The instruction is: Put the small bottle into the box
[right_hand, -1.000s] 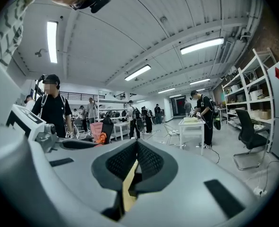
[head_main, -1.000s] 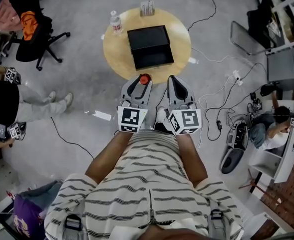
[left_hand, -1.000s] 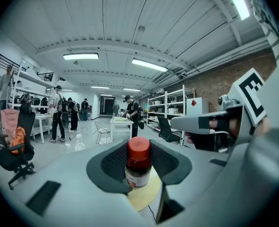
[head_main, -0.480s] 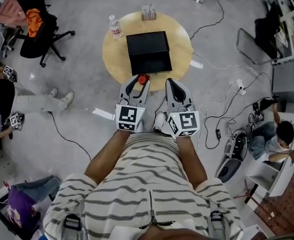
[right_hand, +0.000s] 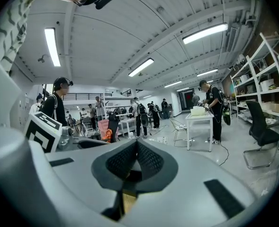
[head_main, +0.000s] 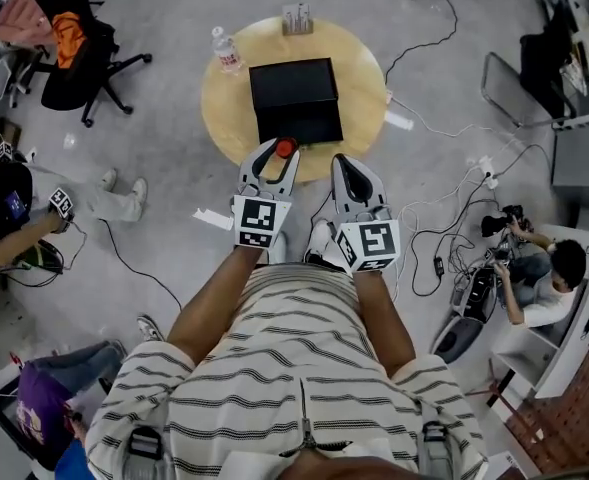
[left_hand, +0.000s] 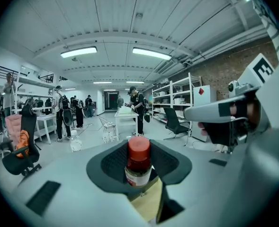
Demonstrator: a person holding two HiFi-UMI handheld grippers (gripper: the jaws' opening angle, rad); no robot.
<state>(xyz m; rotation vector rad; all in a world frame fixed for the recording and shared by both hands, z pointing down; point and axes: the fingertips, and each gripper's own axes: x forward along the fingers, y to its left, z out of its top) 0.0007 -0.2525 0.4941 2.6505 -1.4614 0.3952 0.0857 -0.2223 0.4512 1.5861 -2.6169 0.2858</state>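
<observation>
A clear plastic water bottle (head_main: 224, 48) stands at the left rim of the round wooden table (head_main: 222, 103). The left gripper (head_main: 272, 160) pinches the small bottle (left_hand: 139, 161), a short clear cylinder with a round red cap, between its ribbed black pads, over the table's near edge just short of the flat black rectangular box (head_main: 296, 96). The right gripper (right_hand: 137, 161), beside it, has its textured pads pressed together on nothing

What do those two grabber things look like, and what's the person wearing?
The left gripper and right gripper are pale grey and rounded, with dark textured pads and a cube of black-and-white square markers at the back. The person's short-sleeved shirt is white with thin dark stripes.
</observation>
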